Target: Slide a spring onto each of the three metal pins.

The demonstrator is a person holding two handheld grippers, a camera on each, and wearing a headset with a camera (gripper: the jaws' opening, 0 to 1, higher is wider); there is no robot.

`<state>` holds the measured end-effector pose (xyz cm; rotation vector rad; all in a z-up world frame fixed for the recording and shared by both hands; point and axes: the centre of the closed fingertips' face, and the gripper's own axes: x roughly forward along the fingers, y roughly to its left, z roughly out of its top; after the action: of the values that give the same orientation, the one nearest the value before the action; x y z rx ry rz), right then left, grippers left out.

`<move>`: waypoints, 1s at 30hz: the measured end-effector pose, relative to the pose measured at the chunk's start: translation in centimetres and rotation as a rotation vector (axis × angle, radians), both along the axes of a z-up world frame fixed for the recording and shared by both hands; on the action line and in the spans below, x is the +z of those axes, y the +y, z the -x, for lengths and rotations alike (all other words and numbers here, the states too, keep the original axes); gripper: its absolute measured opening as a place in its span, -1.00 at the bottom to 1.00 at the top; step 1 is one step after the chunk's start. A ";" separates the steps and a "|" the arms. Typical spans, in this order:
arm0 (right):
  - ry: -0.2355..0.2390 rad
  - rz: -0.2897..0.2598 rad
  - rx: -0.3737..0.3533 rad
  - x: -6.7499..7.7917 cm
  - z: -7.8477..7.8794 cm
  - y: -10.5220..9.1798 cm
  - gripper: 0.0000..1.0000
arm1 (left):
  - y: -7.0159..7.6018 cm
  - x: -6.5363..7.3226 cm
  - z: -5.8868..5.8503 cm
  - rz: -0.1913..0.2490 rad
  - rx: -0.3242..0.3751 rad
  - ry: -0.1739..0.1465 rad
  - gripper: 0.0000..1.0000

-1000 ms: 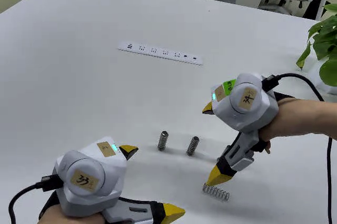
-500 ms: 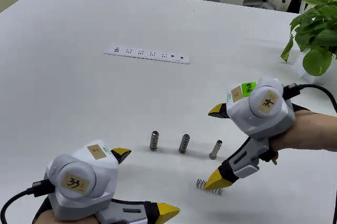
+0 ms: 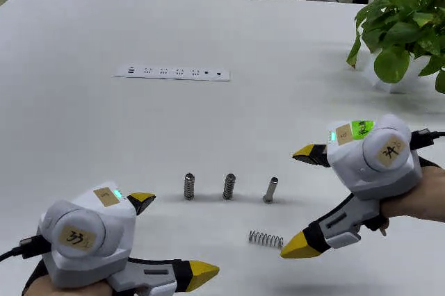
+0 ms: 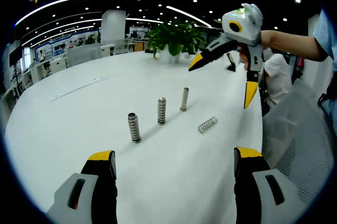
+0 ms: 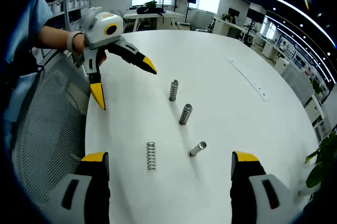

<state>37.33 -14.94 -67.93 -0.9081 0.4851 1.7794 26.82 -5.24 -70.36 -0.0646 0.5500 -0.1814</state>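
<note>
Three upright metal pins stand in a row on the white table. The left pin and the middle pin each carry a spring. The right pin is bare. A loose spring lies flat just in front of the bare pin. My right gripper is open to the right of the bare pin and loose spring, its lower tip close to the spring. My left gripper is open at the front left, holding nothing. In the right gripper view, the loose spring and bare pin lie ahead between the jaws.
A white power strip lies flat further back on the table. A potted plant stands at the far right. Office chairs stand beyond the far edge. A mesh chair is beside the table's near edge.
My right gripper has drawn back to the right, uncovering the bare third pin. The loose spring stays flat on the table. The head camera has shifted.
</note>
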 end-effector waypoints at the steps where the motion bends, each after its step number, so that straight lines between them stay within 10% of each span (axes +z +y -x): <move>1: 0.002 -0.004 -0.011 0.0 -0.1 -0.3 0.95 | 0.1 0.0 0.0 -0.003 -0.002 0.001 0.89; 30: 0.061 -0.038 -0.172 -1.2 -0.5 -5.3 0.90 | -0.5 -0.1 0.1 -0.072 -0.114 0.068 0.83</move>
<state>37.83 -20.22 -69.08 -0.7647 0.5506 1.6576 26.69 -5.78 -70.44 0.0312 0.6277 -0.2708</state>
